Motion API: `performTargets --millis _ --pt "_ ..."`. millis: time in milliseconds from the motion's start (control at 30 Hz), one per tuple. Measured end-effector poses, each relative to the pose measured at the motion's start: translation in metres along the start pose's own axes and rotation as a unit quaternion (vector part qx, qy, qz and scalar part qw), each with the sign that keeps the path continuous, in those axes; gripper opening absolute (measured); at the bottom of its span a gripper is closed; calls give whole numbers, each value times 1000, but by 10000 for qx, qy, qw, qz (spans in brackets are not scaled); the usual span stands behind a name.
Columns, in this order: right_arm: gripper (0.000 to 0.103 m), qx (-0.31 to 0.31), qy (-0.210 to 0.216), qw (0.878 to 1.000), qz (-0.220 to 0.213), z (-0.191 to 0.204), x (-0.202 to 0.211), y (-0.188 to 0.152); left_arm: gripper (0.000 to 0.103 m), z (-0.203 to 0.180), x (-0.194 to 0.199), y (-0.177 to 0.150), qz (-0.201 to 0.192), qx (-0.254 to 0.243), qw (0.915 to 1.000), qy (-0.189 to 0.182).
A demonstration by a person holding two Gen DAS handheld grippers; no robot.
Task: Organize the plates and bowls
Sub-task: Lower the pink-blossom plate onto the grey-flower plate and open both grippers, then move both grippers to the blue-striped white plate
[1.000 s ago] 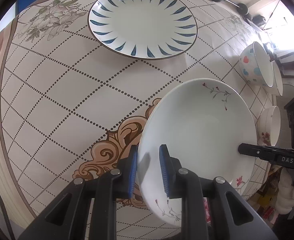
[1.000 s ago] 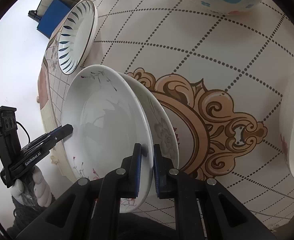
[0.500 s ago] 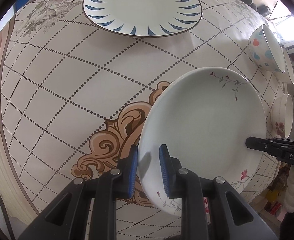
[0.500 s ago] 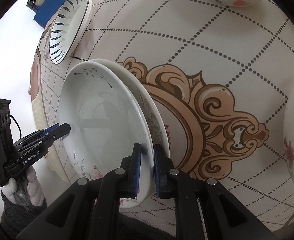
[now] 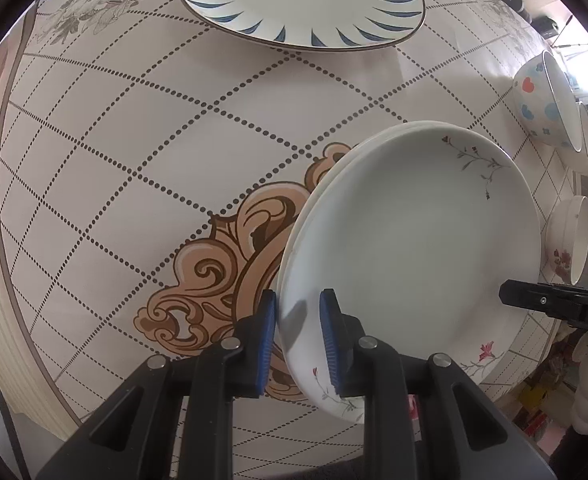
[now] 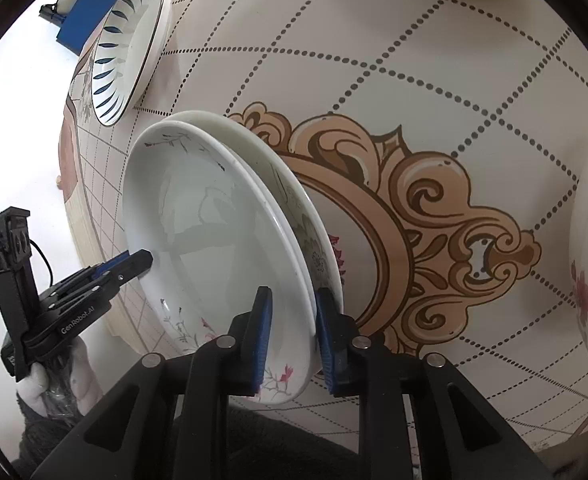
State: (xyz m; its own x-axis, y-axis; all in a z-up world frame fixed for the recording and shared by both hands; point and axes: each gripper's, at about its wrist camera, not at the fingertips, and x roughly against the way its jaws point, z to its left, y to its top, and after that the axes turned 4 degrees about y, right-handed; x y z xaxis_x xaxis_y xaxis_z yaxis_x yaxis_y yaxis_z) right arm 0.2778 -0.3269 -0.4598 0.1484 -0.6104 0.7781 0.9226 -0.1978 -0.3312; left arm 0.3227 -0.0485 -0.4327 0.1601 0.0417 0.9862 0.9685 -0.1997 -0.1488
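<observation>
The top plate (image 5: 414,240) sits inside a second plate (image 6: 294,200) just like it, on the middle of the table (image 5: 114,160). Both are white, with thin grey twigs and little red flowers near the rim. The top plate looks nested, with only a thin edge of the lower one peeking out.

The left gripper (image 5: 298,336) and the right gripper (image 6: 292,330) reach the top plate's rim from opposite sides, and the plate lies flat between them. The left gripper's blue pads (image 5: 268,336) stand on either side of the rim, close in, and seem to be clamped on it. The right gripper's jaws are opening, with the rim between them, and a gap shows beside one pad. I think the right side is letting go now.

A blue-leaf plate (image 5: 302,0) lies further off. Three bowls (image 5: 542,104) sit along the table's edge.
</observation>
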Motion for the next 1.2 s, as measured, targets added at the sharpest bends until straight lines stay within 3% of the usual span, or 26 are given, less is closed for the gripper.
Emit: performTargets --millis 67,167,433,733,800,867,933,1067,1100,1167,1200 --pt "41 -113 212 9996 126 -2 1 3 20 -1 -1 -2 6 7 10000 10" --pt "48 -155 281 9992 227 0 3 5 20 -1 1 -5 12 43 10000 10" --pt "49 23 -114 9997 230 14 6 -1 20 4 18 -18 -190 120 9995 225" --pt "50 237 -853 9961 39 32 8 -17 25 -11 47 -35 -677 35 9957 634" --pt "63 393 -1134 9927 -124 39 11 -26 27 -15 55 -41 -829 40 9942 687" --pt "88 557 -1408 9878 -351 51 14 -36 31 -20 65 -48 -969 71 9925 745" --pt "98 693 -1674 9817 -594 63 19 -47 33 -24 75 -57 -1108 76 9906 799" --pt "99 920 -2196 9646 -1132 83 29 -68 38 -33 89 -65 -1240 150 9888 823" --pt "99 945 -2210 9628 -1237 87 33 -72 40 -32 89 -66 -1270 166 9882 843" --pt "100 973 -2264 9589 -1409 93 41 -81 61 -35 93 -70 -1330 172 9878 788" --pt "100 1000 -2289 9570 -1476 97 44 -86 81 -35 95 -73 -1377 182 9873 773"
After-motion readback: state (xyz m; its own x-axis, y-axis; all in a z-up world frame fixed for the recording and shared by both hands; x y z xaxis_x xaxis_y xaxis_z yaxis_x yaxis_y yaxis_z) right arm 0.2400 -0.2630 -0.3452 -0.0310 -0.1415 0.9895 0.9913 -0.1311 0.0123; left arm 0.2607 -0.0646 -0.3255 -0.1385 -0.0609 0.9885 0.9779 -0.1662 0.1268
